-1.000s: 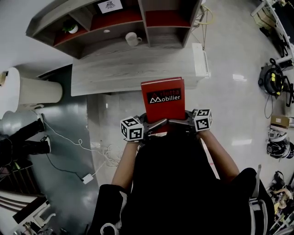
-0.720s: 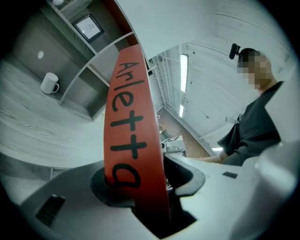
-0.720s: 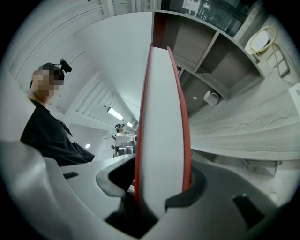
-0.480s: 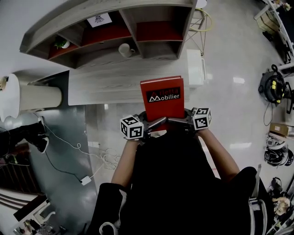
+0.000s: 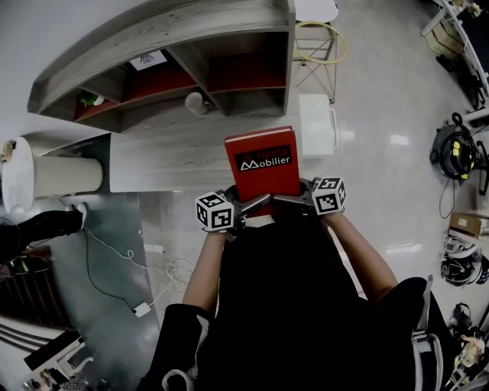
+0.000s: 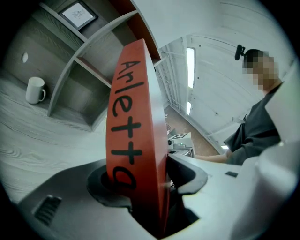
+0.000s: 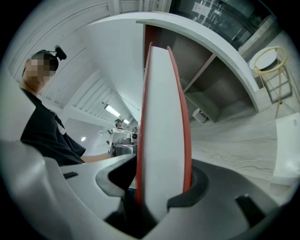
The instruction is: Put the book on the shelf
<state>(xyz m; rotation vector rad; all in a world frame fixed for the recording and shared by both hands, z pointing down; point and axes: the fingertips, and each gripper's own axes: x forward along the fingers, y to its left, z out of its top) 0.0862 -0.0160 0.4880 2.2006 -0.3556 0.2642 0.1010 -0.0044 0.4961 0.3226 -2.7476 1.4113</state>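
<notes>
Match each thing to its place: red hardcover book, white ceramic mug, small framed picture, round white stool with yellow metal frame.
Things:
1 red hardcover book
2 white ceramic mug
3 small framed picture
4 round white stool with yellow metal frame

Places:
A on the floor beside the grey wooden shelf unit
B in an upper shelf compartment
C in the air before the person
D on the grey wooden desktop

Pairs: 1-C; 2-D; 3-B; 4-A

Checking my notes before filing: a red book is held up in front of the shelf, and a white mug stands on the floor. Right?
Not the floor: the white mug stands on the grey wooden desk top by the shelf, as the left gripper view shows. The red book is held up in front of the shelf.
</notes>
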